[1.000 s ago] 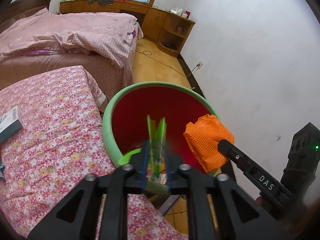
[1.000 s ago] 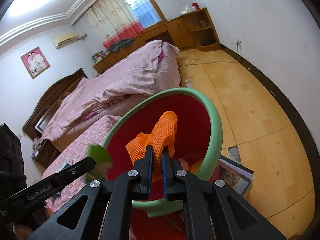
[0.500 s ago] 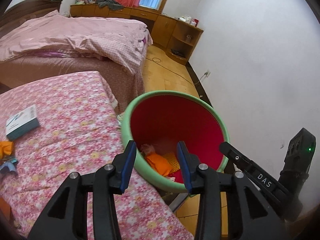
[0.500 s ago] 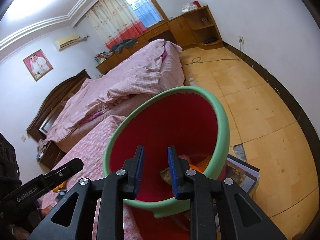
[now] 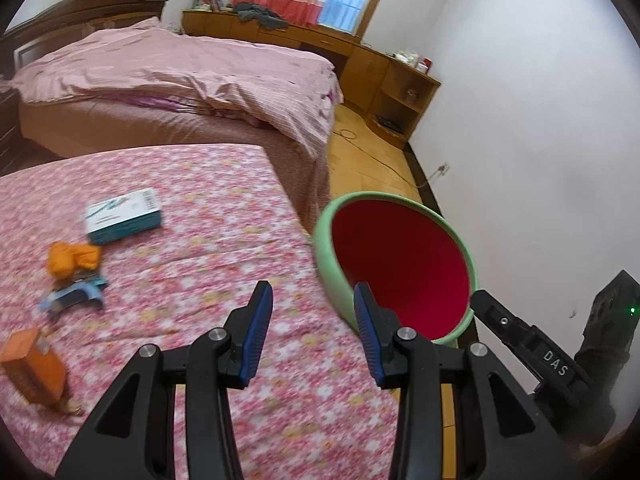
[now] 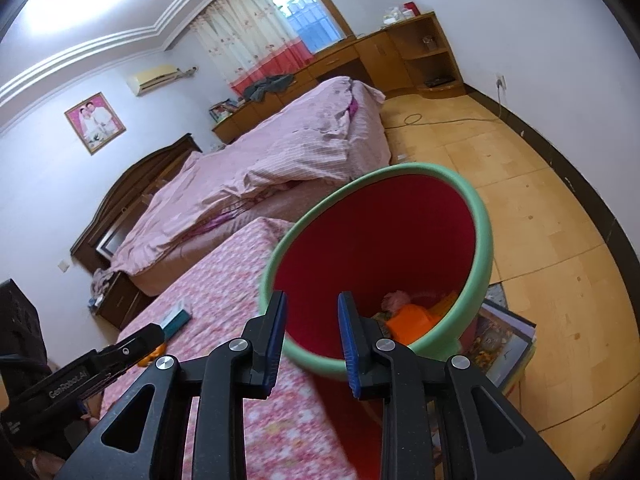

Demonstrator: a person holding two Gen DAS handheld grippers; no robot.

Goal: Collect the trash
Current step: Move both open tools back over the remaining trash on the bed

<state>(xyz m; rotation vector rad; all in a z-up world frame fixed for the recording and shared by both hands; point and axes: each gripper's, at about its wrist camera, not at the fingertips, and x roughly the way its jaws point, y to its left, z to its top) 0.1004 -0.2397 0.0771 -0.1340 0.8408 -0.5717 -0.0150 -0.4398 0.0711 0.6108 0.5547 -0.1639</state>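
Observation:
A green-rimmed red bin (image 5: 400, 256) stands beside the flowered table; in the right wrist view the bin (image 6: 480, 224) holds orange trash (image 6: 412, 320). My left gripper (image 5: 312, 320) is open and empty over the table's right edge. My right gripper (image 6: 312, 320) is open and empty at the bin's near rim. On the flowered cloth (image 5: 200, 248) lie a white and teal box (image 5: 124, 216), an orange crumpled piece (image 5: 72, 258), a blue scrap (image 5: 74, 296) and an orange carton (image 5: 34, 364).
A bed with pink bedding (image 5: 180, 76) stands behind the table. Wooden cabinets (image 5: 400, 92) line the far wall. A white wall (image 5: 540, 140) is close on the right. Magazines (image 6: 504, 344) lie on the wooden floor (image 6: 540, 200) under the bin.
Both grippers opened and dropped the green wrapper and the orange mesh piece into the bin. The left gripper has since swung left and back over the table; the right has pulled back slightly.

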